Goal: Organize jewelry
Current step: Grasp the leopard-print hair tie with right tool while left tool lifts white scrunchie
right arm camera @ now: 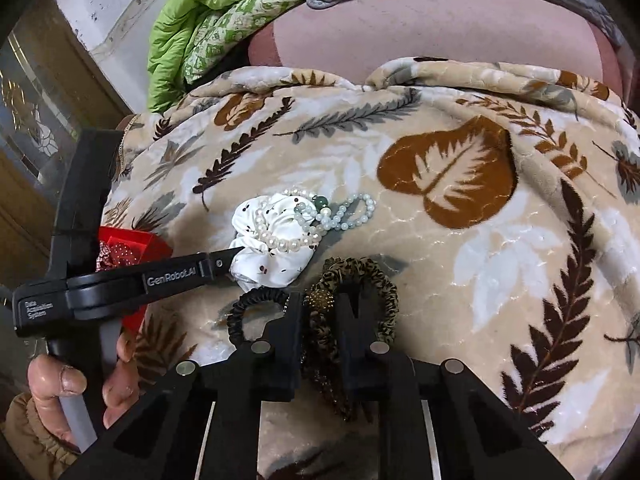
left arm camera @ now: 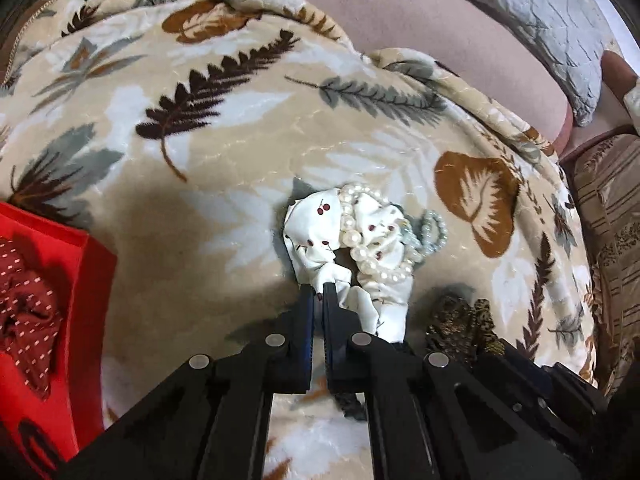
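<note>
Left gripper (left arm camera: 319, 289) jaws clenched on the white cherry-print scrunchie (left arm camera: 316, 236), pearl bracelet (left arm camera: 362, 236) draped just beyond. Right gripper (right arm camera: 318, 306) jaws pinch the leopard scrunchie (right arm camera: 352, 280); black scrunchie (right arm camera: 256, 306) beside them, red box (left arm camera: 48, 280) far left on the blanket (left arm camera: 200, 140).

So it's all sitting on a bed covered with a beige leaf-print blanket (right arm camera: 460, 264). Lying on the blanket: a white scrunchie (right arm camera: 272, 248) with little cherries, with a pearl bracelet (right arm camera: 280, 242) and a pale green bead bracelet (right arm camera: 352, 210) draped on and beside it. Just beside those, a black hair tie (right arm camera: 240, 312), a leopard-print scrunchie (right arm camera: 380, 296), and a red box (left arm camera: 60, 280) off at the edge.
</note>
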The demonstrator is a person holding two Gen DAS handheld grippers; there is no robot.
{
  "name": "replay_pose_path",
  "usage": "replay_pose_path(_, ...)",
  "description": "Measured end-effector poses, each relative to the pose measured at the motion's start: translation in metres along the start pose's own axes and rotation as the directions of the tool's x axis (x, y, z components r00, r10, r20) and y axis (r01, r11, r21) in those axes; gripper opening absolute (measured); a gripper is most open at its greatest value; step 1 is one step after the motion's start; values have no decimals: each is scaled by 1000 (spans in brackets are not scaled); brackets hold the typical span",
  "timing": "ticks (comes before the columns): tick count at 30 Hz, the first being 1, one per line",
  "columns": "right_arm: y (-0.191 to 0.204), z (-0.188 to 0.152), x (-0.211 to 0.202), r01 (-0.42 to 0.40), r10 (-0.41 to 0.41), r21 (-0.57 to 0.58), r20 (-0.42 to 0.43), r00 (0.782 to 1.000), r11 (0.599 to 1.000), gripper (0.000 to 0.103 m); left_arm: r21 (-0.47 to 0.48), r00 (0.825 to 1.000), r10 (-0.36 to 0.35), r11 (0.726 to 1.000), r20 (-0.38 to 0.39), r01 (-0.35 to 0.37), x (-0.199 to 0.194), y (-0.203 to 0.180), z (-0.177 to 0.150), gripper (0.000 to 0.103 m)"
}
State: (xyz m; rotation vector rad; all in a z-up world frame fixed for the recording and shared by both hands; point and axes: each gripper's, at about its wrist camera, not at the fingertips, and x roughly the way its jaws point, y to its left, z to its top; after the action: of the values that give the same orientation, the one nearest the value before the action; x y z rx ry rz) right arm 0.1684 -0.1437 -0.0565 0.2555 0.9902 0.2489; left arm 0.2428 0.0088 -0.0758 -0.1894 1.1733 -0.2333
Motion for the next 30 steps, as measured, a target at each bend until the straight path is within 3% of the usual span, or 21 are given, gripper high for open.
replay_pose_path(6, -2, -13, -25, -36, 35, 46, 12, 999, 998, 17, 20, 999, -22, 1000, 41, 21, -45, -3, -21, 4)
replay_pose_path(15, -7, -48, -79, -65, 61, 88, 53, 997, 994, 17, 86, 992, -95, 992, 83, 88, -115, -13, -77, 4)
replay_pose_path(18, -10, -70, -98, -5, 2, 63, 56, 998, 998, 17, 115, 989, -116, 988, 87, 106, -130, -13, -103, 4)
replay_pose_path(22, -25, -91, -107, 95, -97, 45, 38, 995, 994, 19, 101, 998, -32, 995, 53, 26, -119, -1, -128, 4)
replay_pose_path(23, -32, -95, -110, 109, -111, 57, 34, 993, 992, 25, 85, 999, -7, 996, 42, 4, -116, 4, -132, 4)
replay_pose_path(26, -61, -107, -136, 128, -142, 152, 85, 986, 980, 61, 57, 999, 3, 998, 42, -6, -118, 16, -139, 5)
replay_pose_path(30, -94, -118, -161, 195, -224, 230, 106, 969, 954, 64, 32, 997, 12, 999, 71, -14, -129, 29, -146, 10)
